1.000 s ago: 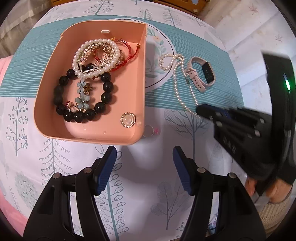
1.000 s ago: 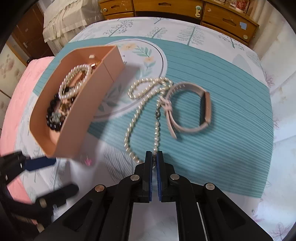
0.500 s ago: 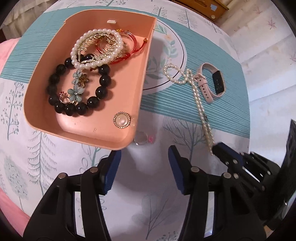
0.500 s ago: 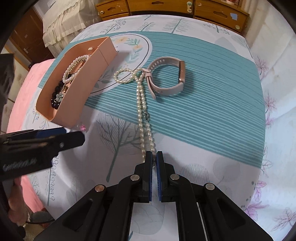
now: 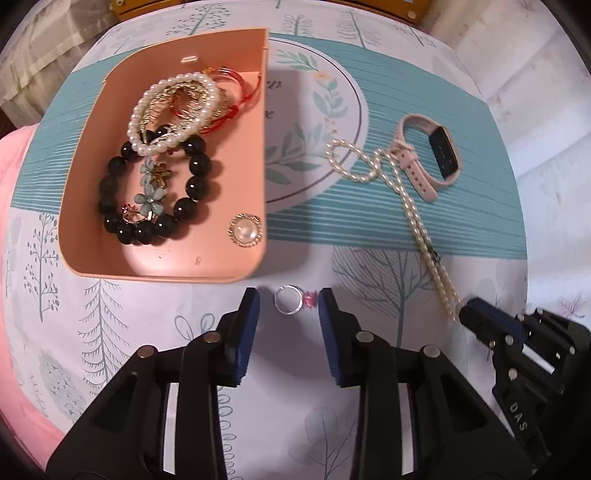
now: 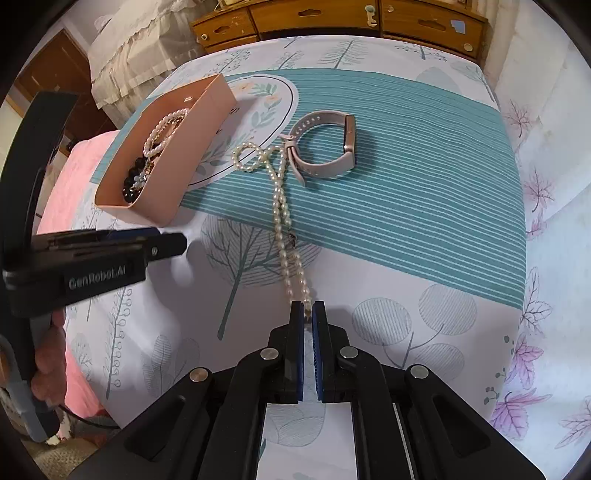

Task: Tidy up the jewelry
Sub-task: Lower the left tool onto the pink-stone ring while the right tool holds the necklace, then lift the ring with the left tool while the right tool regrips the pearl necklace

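Note:
A pink tray holds pearl and black bead bracelets, flower clips and a pearl brooch; it also shows in the right wrist view. My left gripper is open, its fingers on either side of a silver ring with a pink stone lying just in front of the tray. My right gripper is shut on the near end of a pearl necklace, which is stretched out on the cloth. A pink watch lies at the necklace's far end.
The bed is covered with a white tree-print cloth with a teal striped band. A wooden dresser stands beyond the bed. A pink blanket lies at the left edge.
My right gripper has pulled back with the necklace end, drawing it out straight. My left gripper has moved forward and narrowed around the ring.

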